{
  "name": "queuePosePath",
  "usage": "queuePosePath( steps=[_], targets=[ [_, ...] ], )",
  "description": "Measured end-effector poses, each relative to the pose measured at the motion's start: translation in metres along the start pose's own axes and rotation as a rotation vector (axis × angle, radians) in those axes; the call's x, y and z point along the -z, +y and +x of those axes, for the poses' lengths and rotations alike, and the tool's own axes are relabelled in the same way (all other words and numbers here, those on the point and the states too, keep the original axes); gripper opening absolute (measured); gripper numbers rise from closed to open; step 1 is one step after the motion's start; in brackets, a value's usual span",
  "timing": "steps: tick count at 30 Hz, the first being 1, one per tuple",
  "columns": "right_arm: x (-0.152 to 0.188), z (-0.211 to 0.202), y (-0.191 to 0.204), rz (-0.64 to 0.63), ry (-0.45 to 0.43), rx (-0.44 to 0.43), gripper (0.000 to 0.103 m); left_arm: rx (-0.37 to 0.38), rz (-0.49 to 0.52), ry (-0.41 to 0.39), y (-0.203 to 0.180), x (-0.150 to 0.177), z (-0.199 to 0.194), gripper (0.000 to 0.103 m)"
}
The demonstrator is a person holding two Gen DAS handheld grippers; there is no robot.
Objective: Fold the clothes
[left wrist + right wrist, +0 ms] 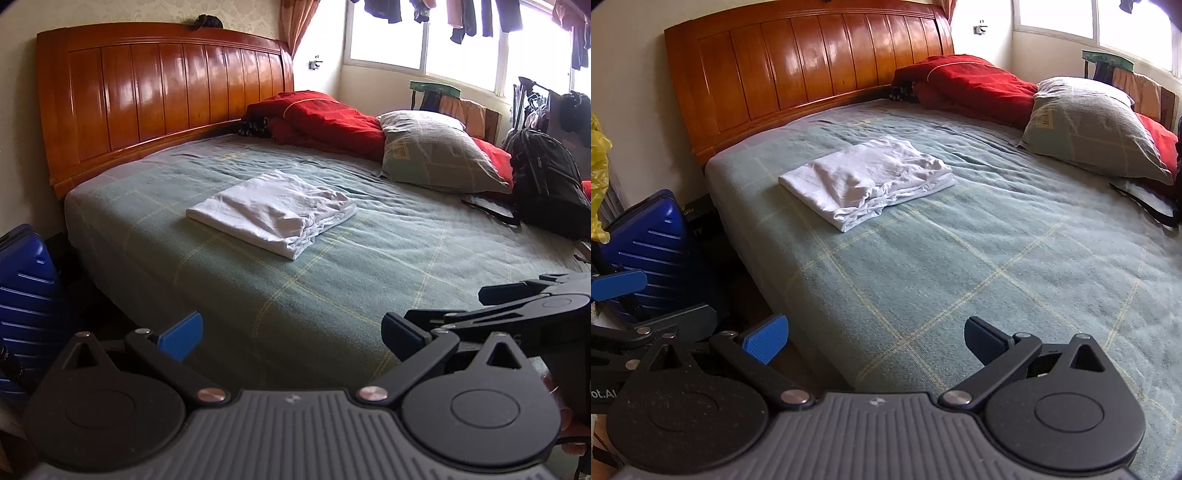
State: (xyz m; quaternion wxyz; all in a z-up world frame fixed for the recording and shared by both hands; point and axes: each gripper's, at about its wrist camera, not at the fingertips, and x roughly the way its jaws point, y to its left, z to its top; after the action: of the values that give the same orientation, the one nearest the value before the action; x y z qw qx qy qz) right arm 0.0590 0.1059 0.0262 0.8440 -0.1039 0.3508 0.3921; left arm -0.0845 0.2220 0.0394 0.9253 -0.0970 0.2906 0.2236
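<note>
A white garment (273, 212) lies folded into a flat rectangle on the green checked bedspread (332, 280), toward the headboard side; it also shows in the right wrist view (868, 181). My left gripper (291, 334) is open and empty, held back from the bed's near edge, well short of the garment. My right gripper (875, 338) is open and empty, also at the bed's near edge, far from the garment. The right gripper's body shows at the right edge of the left wrist view (535, 306). The left gripper's blue pad shows at the left edge of the right wrist view (618, 284).
A wooden headboard (162, 88) stands behind the bed. A red blanket (325, 118), a grey pillow (439, 151) and a black backpack (546, 184) lie along the far side. A blue suitcase (26, 295) stands on the floor left of the bed.
</note>
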Motion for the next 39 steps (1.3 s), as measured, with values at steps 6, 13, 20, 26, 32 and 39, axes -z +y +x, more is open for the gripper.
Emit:
queuePosePath(
  steps=[6, 13, 20, 26, 32, 39],
  targets=[
    [0.000, -0.001, 0.002, -0.001, 0.000, 0.007, 0.103, -0.040, 0.002, 0.005, 0.004, 0.000, 0.000, 0.102],
    [0.001, -0.006, 0.003, -0.003, -0.009, -0.002, 0.103, -0.056, -0.019, 0.010, 0.011, 0.000, 0.001, 0.102],
    [0.001, -0.008, 0.005, -0.005, -0.012, -0.010, 0.103, -0.061, -0.027, 0.010, 0.014, 0.000, -0.002, 0.102],
    [0.002, -0.010, 0.007, -0.006, -0.017, -0.009, 0.103, -0.062, -0.025, 0.012, 0.014, 0.001, -0.003, 0.102],
    [0.002, -0.011, 0.006, -0.004, -0.019, -0.011, 0.103, -0.069, -0.024, 0.010, 0.013, 0.001, -0.006, 0.102],
    [0.002, -0.012, 0.005, -0.001, -0.020, -0.011, 0.103, -0.070, -0.019, 0.010, 0.012, -0.001, -0.006, 0.102]
  ],
)
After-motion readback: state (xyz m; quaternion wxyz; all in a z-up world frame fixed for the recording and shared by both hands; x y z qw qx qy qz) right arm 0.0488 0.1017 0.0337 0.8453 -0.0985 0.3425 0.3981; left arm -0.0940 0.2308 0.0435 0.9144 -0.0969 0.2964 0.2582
